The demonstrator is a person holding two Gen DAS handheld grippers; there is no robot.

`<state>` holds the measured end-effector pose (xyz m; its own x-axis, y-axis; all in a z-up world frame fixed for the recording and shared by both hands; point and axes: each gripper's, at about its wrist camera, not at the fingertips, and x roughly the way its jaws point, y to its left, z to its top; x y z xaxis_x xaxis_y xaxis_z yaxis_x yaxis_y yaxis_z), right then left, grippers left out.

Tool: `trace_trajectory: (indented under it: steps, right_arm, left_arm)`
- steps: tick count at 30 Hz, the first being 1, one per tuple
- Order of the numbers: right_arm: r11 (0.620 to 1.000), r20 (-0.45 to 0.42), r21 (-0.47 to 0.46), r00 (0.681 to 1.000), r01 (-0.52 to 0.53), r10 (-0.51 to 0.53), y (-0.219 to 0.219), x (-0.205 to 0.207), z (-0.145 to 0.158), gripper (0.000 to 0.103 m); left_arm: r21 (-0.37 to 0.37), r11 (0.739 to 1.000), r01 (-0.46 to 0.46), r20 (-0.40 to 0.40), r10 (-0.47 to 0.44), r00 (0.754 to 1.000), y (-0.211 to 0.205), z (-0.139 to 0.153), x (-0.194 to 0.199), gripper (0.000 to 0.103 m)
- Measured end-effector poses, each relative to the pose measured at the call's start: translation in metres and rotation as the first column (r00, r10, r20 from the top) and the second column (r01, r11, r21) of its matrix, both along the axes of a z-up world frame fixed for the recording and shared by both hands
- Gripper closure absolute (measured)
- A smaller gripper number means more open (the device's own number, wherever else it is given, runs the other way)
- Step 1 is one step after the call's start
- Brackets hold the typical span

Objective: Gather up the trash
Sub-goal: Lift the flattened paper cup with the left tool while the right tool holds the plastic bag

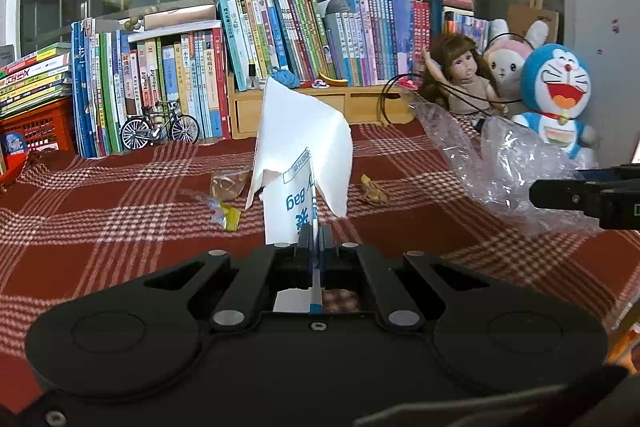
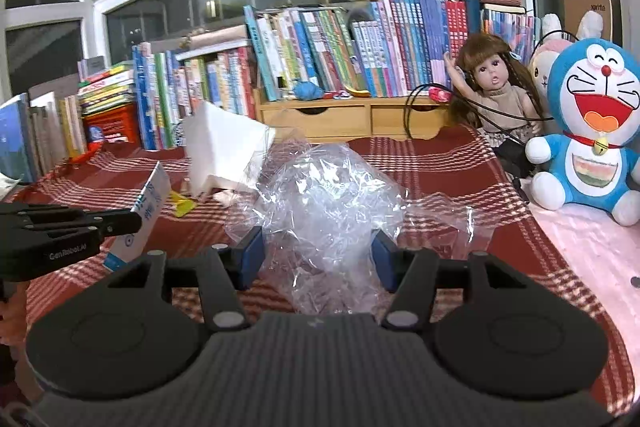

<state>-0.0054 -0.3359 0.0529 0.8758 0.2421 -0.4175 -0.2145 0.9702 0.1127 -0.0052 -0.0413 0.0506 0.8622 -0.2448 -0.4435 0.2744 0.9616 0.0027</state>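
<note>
**A:** State the condition of the left tongs [image 1: 315,239].

**B:** Jaws closed flat on the lower edge of a white paper bag [image 1: 304,155] with blue print. The bag stands upright above the jaws, its top flared open. From the right wrist view, the same tongs [image 2: 134,221] enter from the left edge and grip the bag [image 2: 224,155] by its printed flap.

**A:** And the right tongs [image 2: 318,261]?

**B:** Jaws set wide apart. A crumpled sheet of clear plastic film [image 2: 328,199] sits between the blue pads [image 2: 253,255]. The film touches or nearly touches both pads; whether it is pinched cannot be told. In the left wrist view the film [image 1: 504,163] bulges ahead of the right tongs [image 1: 538,193], to the right of the bag.

**A:** Location of remaining trash?

**B:** On the red plaid tablecloth [image 1: 120,203] covering the table: a yellow wrapper [image 1: 230,217] left of the bag, a brownish clear packet [image 1: 228,183] just behind it, and a crumpled tan scrap [image 1: 374,191] to the right of the bag.

**A:** Background items?

**B:** A row of books [image 1: 280,35], a model bicycle [image 1: 160,129], a doll [image 2: 494,95] and a blue plush cat [image 2: 592,131] at the far edge.
</note>
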Motion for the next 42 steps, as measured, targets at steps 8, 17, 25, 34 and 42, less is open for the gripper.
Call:
trace_trajectory:
  steps: [8, 17, 25, 34, 42]
  right_arm:
    - [0.999, 0.006, -0.002, 0.999, -0.041, 0.041, 0.011, -0.036, -0.001, 0.043]
    - [0.998, -0.031, -0.026, 0.998, -0.053, 0.052, 0.020, -0.046, -0.015, 0.042]
    - [0.999, -0.062, -0.016, 0.997, -0.047, 0.046, 0.016, -0.045, -0.028, 0.042]
    - [0.998, -0.078, -0.014, 0.995, -0.064, 0.062, 0.018, -0.054, -0.038, 0.042]
    - [0.997, -0.061, 0.014, 0.996, -0.071, 0.072, 0.022, -0.077, -0.033, 0.042]
  left_arm:
    - [0.022, 0.999, 0.031, -0.024, -0.031, 0.999, 0.017, -0.013, -0.048, 0.099]
    - [0.060, 0.998, 0.010, -0.024, -0.008, 1.000, 0.014, -0.046, -0.060, 0.032]
    - [-0.028, 0.999, 0.029, -0.162, -0.033, 0.986, 0.011, -0.060, -0.027, 0.017]
    - [0.002, 1.000, 0.006, -0.120, -0.006, 0.993, 0.001, -0.053, -0.029, 0.084]
    - [0.001, 1.000, 0.012, -0.074, -0.011, 0.997, 0.006, -0.041, -0.068, 0.087]
